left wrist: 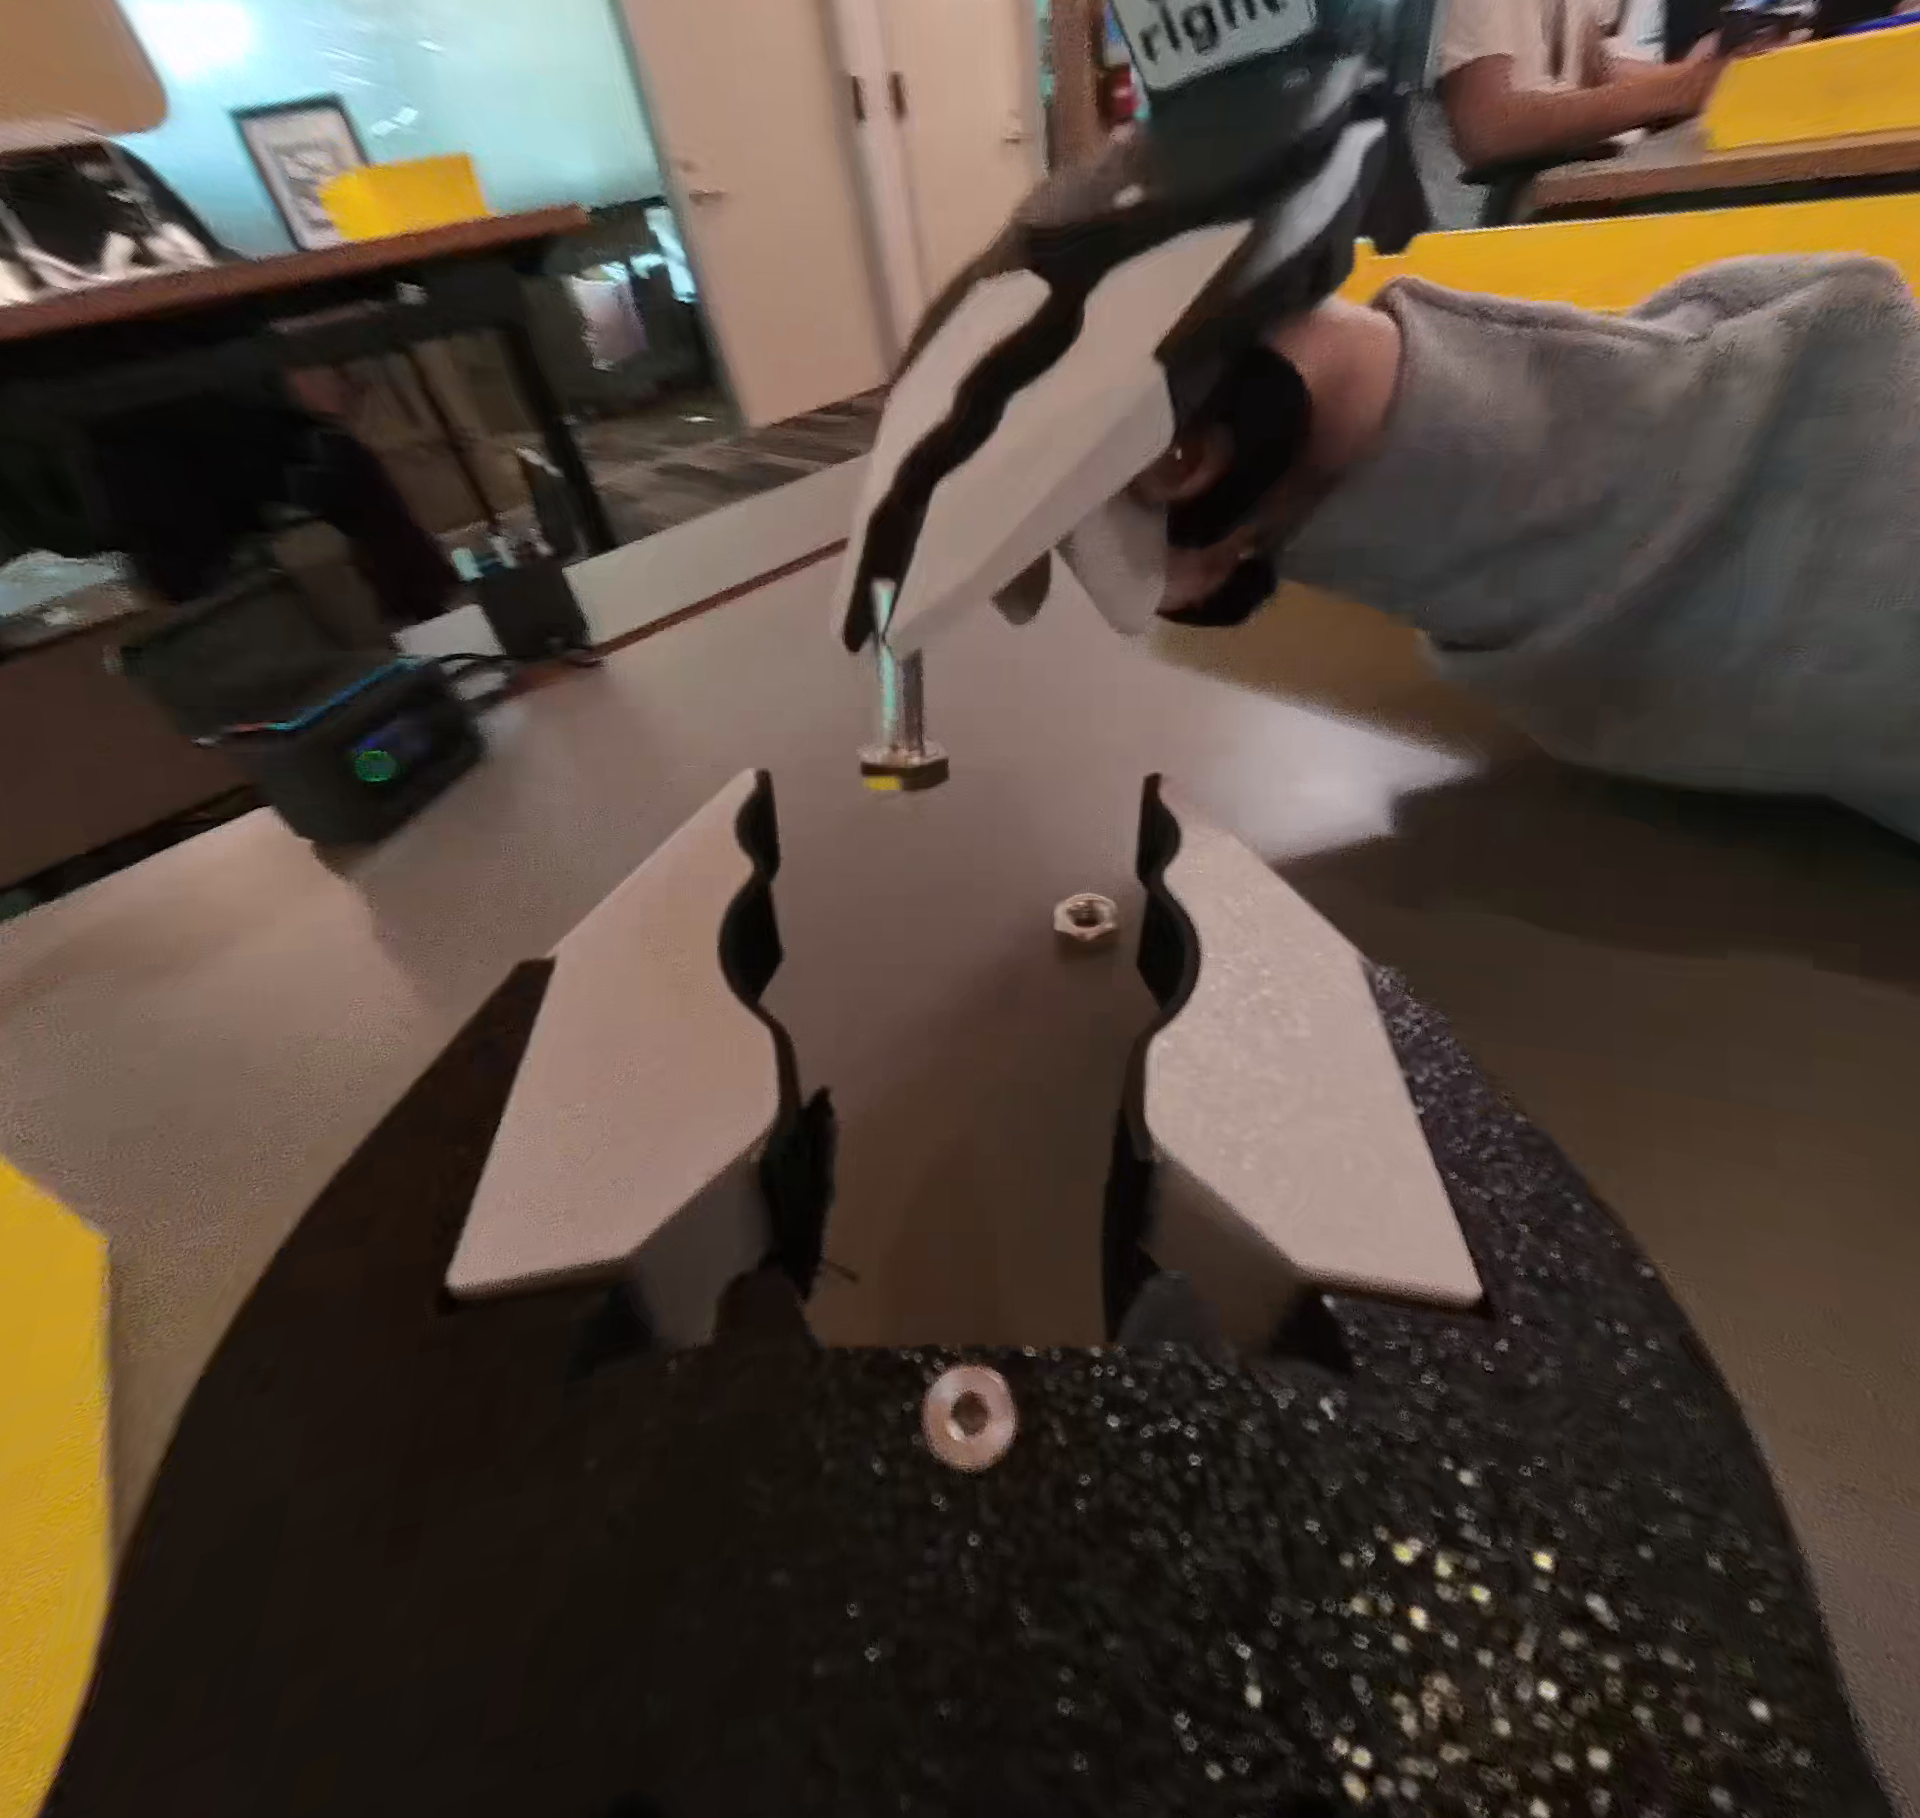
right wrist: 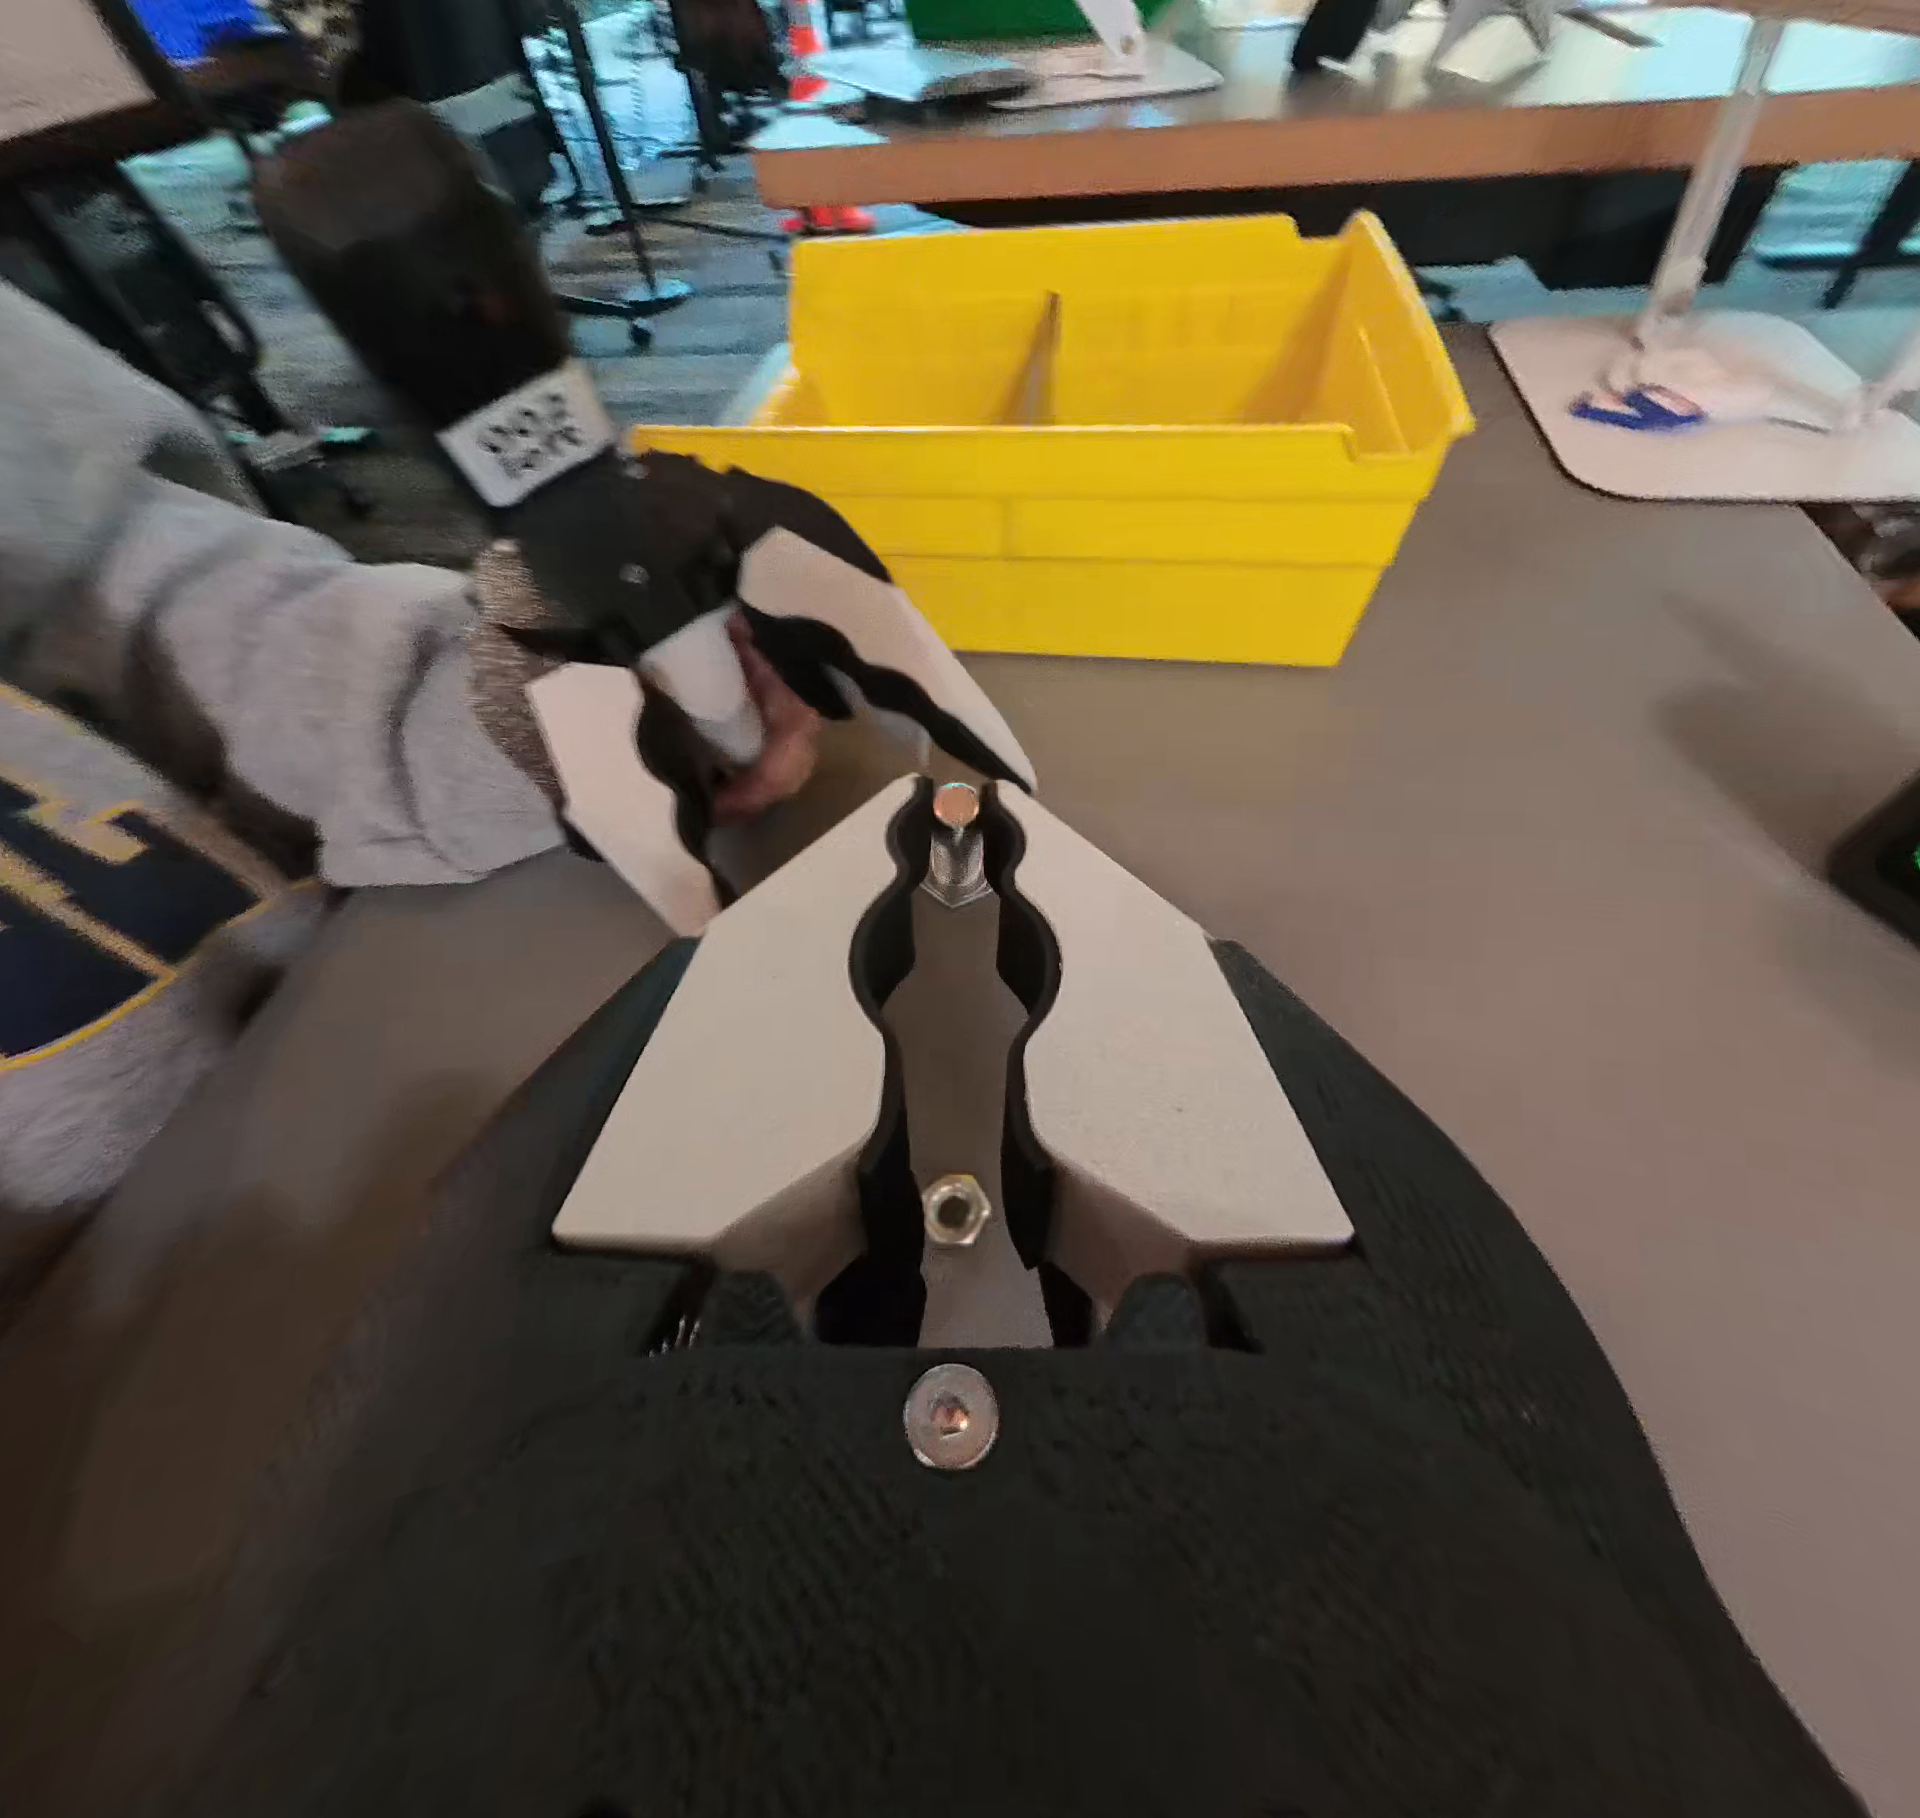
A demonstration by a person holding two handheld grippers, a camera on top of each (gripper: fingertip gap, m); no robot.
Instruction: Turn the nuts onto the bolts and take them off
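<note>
**Bolt in hand, nut still loose on the worktop**

Your right gripper has its fingers closed on the threaded end of the bolt, which hangs head down just above the worktop. In the right wrist view the same bolt sits pinched between the tips of the fingers, shank end toward the camera.

Your left gripper has its fingers spread wide and holds nothing. It points at the bolt from just beside it, low over the worktop.

The nut lies flat on the worktop, apart from the bolt and just beside the inner edge of the left gripper's right-hand finger. From the right wrist view it shows below the closed fingers, near their base.

So, judging by this, the threading has not started: the nut and bolt are separate, and no thread is engaged. What looks left is to pick up the nut with the free gripper, bring it to the bolt, spin it on, then spin it off again. Only one nut and one bolt are visible; the yellow bin behind shows no parts from here.
</note>
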